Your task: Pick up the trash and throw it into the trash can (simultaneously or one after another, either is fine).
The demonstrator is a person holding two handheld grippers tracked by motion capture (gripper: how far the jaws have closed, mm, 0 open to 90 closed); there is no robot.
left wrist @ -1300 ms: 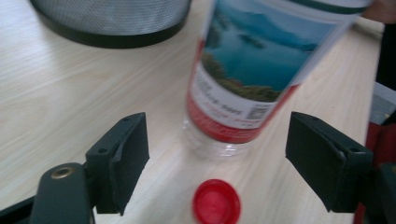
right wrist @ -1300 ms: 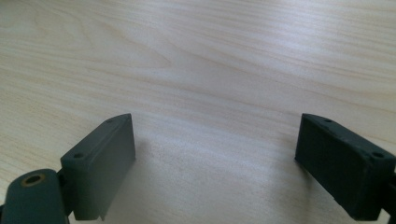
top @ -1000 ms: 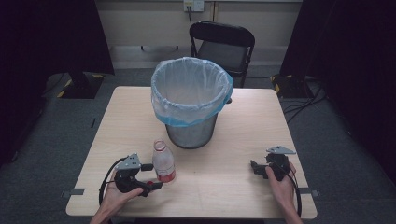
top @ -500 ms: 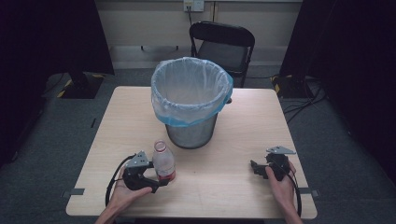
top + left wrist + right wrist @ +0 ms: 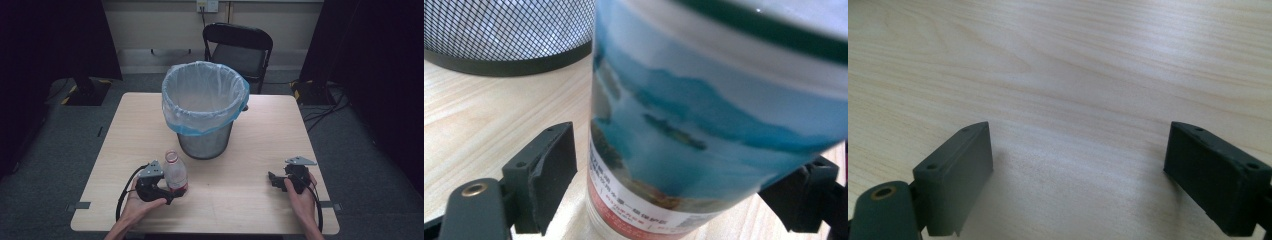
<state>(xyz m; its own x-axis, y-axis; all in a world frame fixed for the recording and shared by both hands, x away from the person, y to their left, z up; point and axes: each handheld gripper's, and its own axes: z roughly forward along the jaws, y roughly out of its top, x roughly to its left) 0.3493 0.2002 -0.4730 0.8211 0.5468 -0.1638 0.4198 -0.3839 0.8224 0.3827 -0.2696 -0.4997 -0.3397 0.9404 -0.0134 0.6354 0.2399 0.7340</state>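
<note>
Meanwhile, a black mesh wastebasket lined with a pale blue plastic bag [image 5: 205,107] is standing mid-table just behind a clear plastic bottle with a blue-and-red label [image 5: 175,174], with a black folding chair [image 5: 239,47] waiting beyond the pale wooden table [image 5: 250,200]. Resting low near the front edge, the left gripper [image 5: 172,192] is bracketing the bottle's base, jaws spread with a gap showing on one side, having slid closer since a second ago. Well apart, the right gripper [image 5: 274,180] is lying unmoved on bare wood, jaws wide and holding nothing.

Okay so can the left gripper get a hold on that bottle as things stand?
Probably yes. The left gripper already has its open jaws on either side of the bottle, low on the label; one jaw shows a gap beside it. Nothing sits between them, and the bin stands behind.
</note>
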